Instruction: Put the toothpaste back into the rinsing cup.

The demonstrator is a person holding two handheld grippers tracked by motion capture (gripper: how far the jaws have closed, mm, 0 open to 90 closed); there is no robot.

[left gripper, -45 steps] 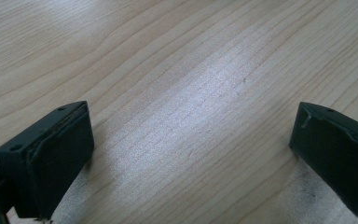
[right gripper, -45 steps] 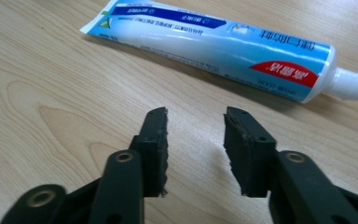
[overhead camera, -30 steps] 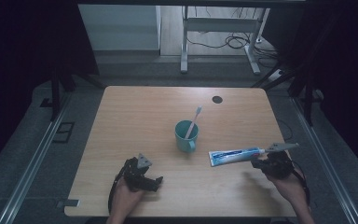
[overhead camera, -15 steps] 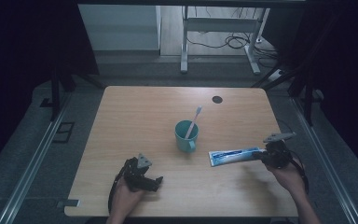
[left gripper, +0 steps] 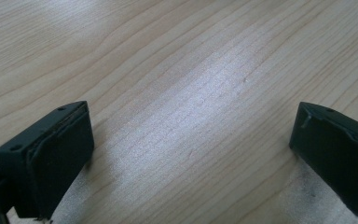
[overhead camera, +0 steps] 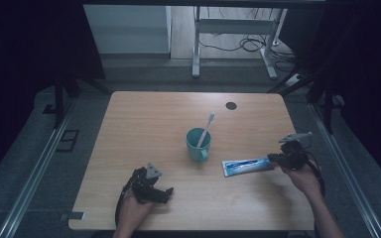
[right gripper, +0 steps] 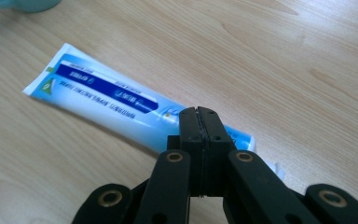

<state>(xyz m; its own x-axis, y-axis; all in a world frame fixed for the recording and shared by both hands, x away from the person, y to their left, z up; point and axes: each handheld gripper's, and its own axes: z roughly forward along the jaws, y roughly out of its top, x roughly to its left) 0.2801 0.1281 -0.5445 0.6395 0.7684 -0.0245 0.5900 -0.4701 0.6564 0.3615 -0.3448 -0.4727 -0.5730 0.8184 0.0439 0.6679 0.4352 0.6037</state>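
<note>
A blue and white toothpaste tube (overhead camera: 245,166) lies flat on the wooden table (overhead camera: 144,119), right of a teal cup (overhead camera: 198,144) that holds a toothbrush (overhead camera: 207,126). My right gripper (overhead camera: 274,158) is at the tube's right end. In the right gripper view its jaws are pressed pad to pad (right gripper: 198,112) just over the cap end of the tube (right gripper: 107,93), with nothing seen between them. My left gripper (overhead camera: 166,191) rests near the table's front left. Its jaws stand wide apart (left gripper: 191,140) over bare wood.
A small dark round disc (overhead camera: 231,105) sits in the tabletop at the back right. The cup's base (right gripper: 23,3) shows at the top left of the right gripper view. Beyond the table's far edge stand metal desk legs (overhead camera: 196,54) and cables on the floor.
My right hand has moved away from the table's front edge and a little left along the tube's end. The tube, the cup and the left hand have stayed put.
</note>
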